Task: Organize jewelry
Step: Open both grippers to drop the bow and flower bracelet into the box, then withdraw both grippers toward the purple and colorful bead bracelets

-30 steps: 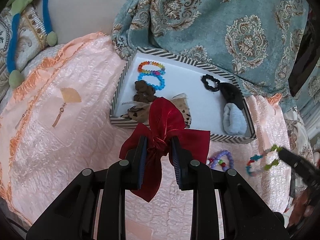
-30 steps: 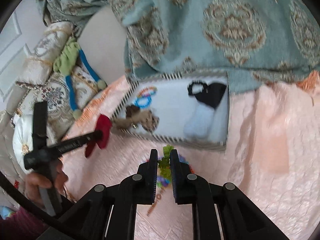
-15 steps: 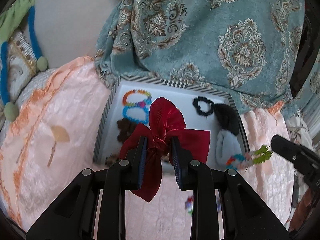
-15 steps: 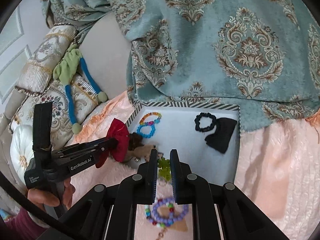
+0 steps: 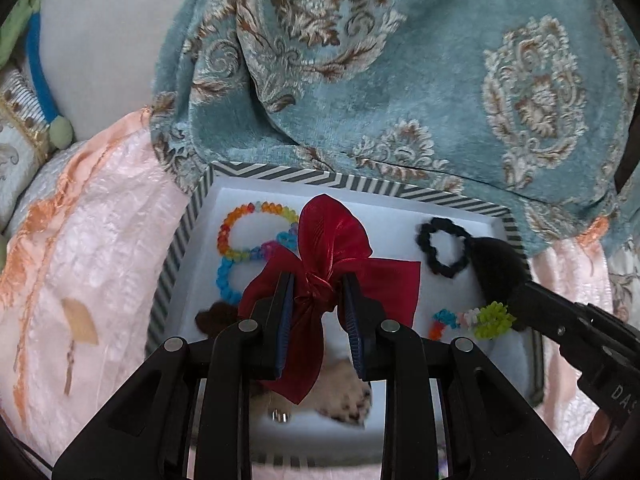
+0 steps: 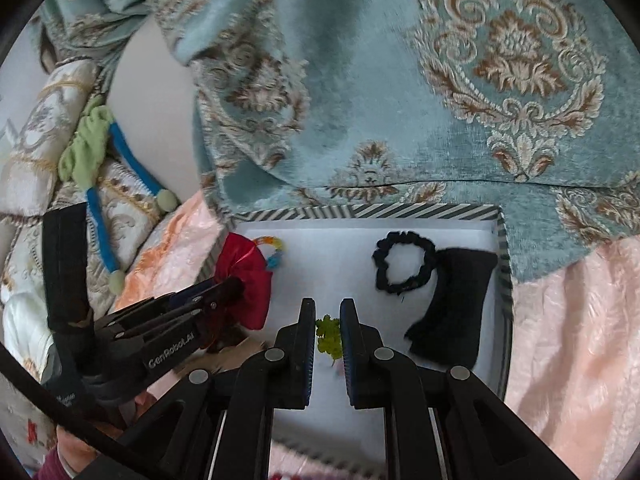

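My left gripper (image 5: 318,284) is shut on a red ribbon bow (image 5: 332,240) and holds it over the white tray with a striped rim (image 5: 360,186). My right gripper (image 6: 327,312) is shut on a beaded bracelet by its green beads (image 6: 329,334); it hangs over the tray's middle and also shows in the left wrist view (image 5: 476,320). In the tray lie a rainbow bracelet (image 5: 240,232), a blue bracelet (image 5: 226,280), a black scrunchie (image 6: 402,266), a black pouch (image 6: 456,304) and a brown item (image 5: 214,318).
A teal patterned blanket (image 6: 440,100) rises right behind the tray. The tray sits on a peach quilted bedspread (image 5: 92,264). Pillows and a green-blue soft toy (image 6: 96,160) lie at the left. A spotted cloth item (image 5: 344,400) lies under my left gripper.
Both grippers have moved forward from the bedspread to above the tray, carrying the bow and the beaded bracelet. The bracelet was lifted off the bed.
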### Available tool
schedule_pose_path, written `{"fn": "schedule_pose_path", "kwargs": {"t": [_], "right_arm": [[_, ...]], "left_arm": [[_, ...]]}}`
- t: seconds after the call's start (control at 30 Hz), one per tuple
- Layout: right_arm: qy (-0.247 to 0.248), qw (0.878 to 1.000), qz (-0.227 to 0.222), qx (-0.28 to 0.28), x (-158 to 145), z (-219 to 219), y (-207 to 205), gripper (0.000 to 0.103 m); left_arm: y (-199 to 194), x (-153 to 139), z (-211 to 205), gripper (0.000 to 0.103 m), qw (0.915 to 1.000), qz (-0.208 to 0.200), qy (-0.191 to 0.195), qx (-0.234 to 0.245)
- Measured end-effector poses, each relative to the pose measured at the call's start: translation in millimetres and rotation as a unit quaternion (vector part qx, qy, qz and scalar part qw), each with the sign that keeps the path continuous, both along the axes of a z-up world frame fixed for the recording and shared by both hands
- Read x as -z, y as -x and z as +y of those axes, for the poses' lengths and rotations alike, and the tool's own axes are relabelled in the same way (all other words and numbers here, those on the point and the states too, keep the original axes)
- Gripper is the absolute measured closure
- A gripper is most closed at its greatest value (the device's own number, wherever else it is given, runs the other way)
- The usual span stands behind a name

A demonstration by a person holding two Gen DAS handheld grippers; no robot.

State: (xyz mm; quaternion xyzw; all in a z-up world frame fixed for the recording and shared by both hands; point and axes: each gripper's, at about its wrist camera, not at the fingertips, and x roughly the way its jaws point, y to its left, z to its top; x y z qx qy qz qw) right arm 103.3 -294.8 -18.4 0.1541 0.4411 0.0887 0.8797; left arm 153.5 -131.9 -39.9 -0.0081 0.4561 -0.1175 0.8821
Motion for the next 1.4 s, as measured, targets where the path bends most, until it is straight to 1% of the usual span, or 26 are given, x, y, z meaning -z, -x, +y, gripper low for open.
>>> {"fn": "schedule_pose_path", "kwargs": {"t": [0.23, 0.3, 0.47, 0.5, 0.53, 0.57, 0.6, 0.67, 0.73, 0.77, 0.83, 0.87, 0.97, 1.13, 1.23, 1.4], "right_arm": [[0.008, 1.000, 0.009, 0.016, 17.6, -4.7, -48.0, 0.092], [0.004, 1.000, 0.013, 0.022, 24.0, -5.7, -60.4, 0.092], [-0.004, 0.999, 0.028, 0.030, 41.3, -5.7, -78.4, 0.092], [-0.006, 0.999, 0.029, 0.029, 43.0, -5.6, -79.5, 0.091], [-0.007, 0.999, 0.032, 0.029, 44.1, -6.1, -78.6, 0.084], [-0.007, 0.999, 0.032, 0.032, 44.6, -7.2, -77.0, 0.079], [-0.009, 0.999, 0.031, 0.035, 43.8, -9.1, -73.1, 0.072], [-0.013, 0.999, 0.026, 0.038, 40.4, -13.0, -65.0, 0.071], [-0.015, 0.999, 0.027, 0.037, 36.6, -15.1, -56.5, 0.069], [-0.016, 0.999, 0.026, 0.037, 34.3, -16.4, -51.3, 0.068], [-0.015, 0.999, 0.021, 0.037, 30.4, -17.0, -40.5, 0.059], [-0.010, 0.999, 0.018, 0.036, 27.7, -17.2, -33.2, 0.058], [0.008, 0.999, 0.015, 0.034, 22.5, -15.1, -15.4, 0.058], [0.030, 0.998, 0.013, 0.046, 19.7, -13.3, 8.3, 0.058], [0.032, 0.998, 0.020, 0.049, 21.7, -11.9, 22.0, 0.058], [0.060, 0.997, 0.017, 0.045, 18.3, -0.4, 43.5, 0.058]], "left_arm": [[-32.0, 22.7, -5.2, 0.080, 0.9998, 0.017, -0.005, -0.001], [-38.7, 27.7, -4.8, 0.080, 0.9998, 0.020, -0.005, -0.004], [-48.9, 38.0, -3.4, 0.079, 0.9996, 0.028, -0.003, -0.007], [-49.7, 38.4, -3.6, 0.078, 0.9996, 0.029, -0.001, -0.006], [-50.6, 38.5, -3.3, 0.077, 0.9996, 0.029, 0.002, -0.007], [-50.8, 38.6, -3.1, 0.071, 0.9995, 0.029, 0.003, -0.008], [-51.1, 38.5, -2.4, 0.068, 0.9995, 0.029, 0.008, -0.010], [-51.4, 38.4, -2.0, 0.053, 0.9995, 0.026, 0.010, -0.014], [-49.6, 37.7, -1.6, 0.049, 0.9995, 0.026, 0.010, -0.016], [-48.6, 37.4, -1.9, 0.049, 0.9994, 0.028, 0.008, -0.018], [-45.8, 36.8, -1.3, 0.049, 0.9993, 0.030, 0.007, -0.019], [-43.3, 35.9, -1.3, 0.049, 0.9994, 0.029, 0.005, -0.019], [-32.1, 30.7, 0.8, 0.049, 0.9995, 0.021, -0.003, -0.021], [-13.4, 16.8, 6.5, 0.049, 0.9996, 0.001, -0.014, -0.026], [1.5, 5.3, 10.4, 0.049, 0.9993, -0.014, -0.022, -0.027], [28.6, -14.9, 13.4, 0.049, 0.9984, -0.039, -0.031, -0.026]]}}
